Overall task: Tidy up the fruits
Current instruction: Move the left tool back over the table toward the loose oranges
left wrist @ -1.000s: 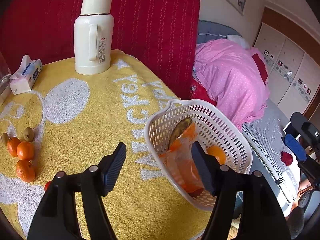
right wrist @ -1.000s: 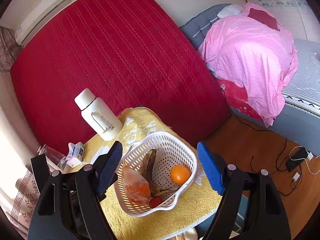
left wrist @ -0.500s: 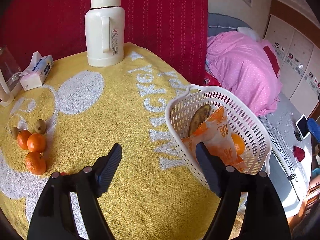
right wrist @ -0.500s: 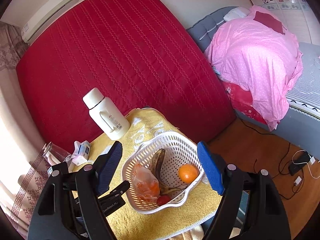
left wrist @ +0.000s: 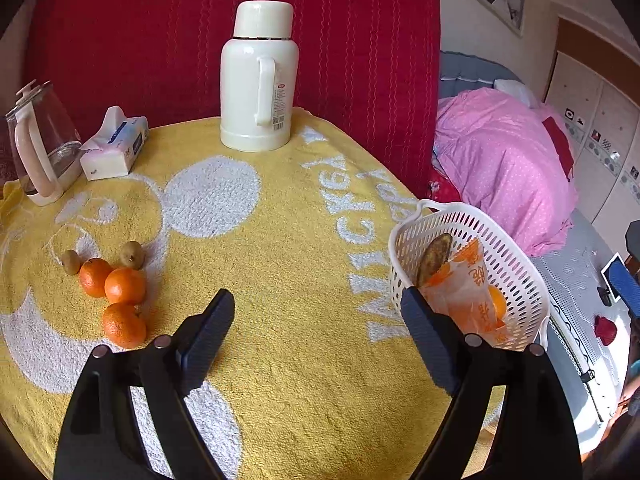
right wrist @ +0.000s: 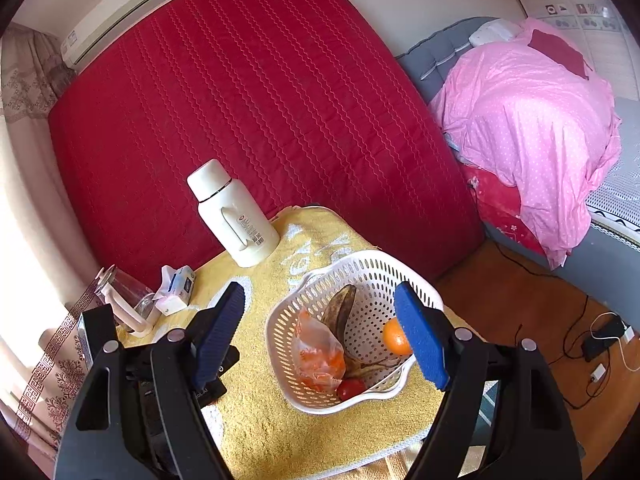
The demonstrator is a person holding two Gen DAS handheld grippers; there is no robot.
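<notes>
Your left gripper (left wrist: 316, 332) is opening over bare yellow cloth (left wrist: 280, 264) with nothing between its jaws; your right gripper (right wrist: 320, 328) hangs spread and empty above the white basket (right wrist: 420, 280) at the table's right edge. You seem between fruits: next, swing left to the oranges (left wrist: 120, 300) and kiwis (left wrist: 132, 255) lying loose, well apart from the basket.

Yellow towel (left wrist: 304, 360) with white lettering and blobs. White perforated basket (right wrist: 360, 276). Orange tangerines (left wrist: 120, 296), brown kiwis (left wrist: 132, 255), blackened banana (right wrist: 340, 312). Cream flask (left wrist: 258, 80). Red wavy-stitched mattress (right wrist: 248, 120). Pink white-dotted quilt (right wrist: 532, 120).
</notes>
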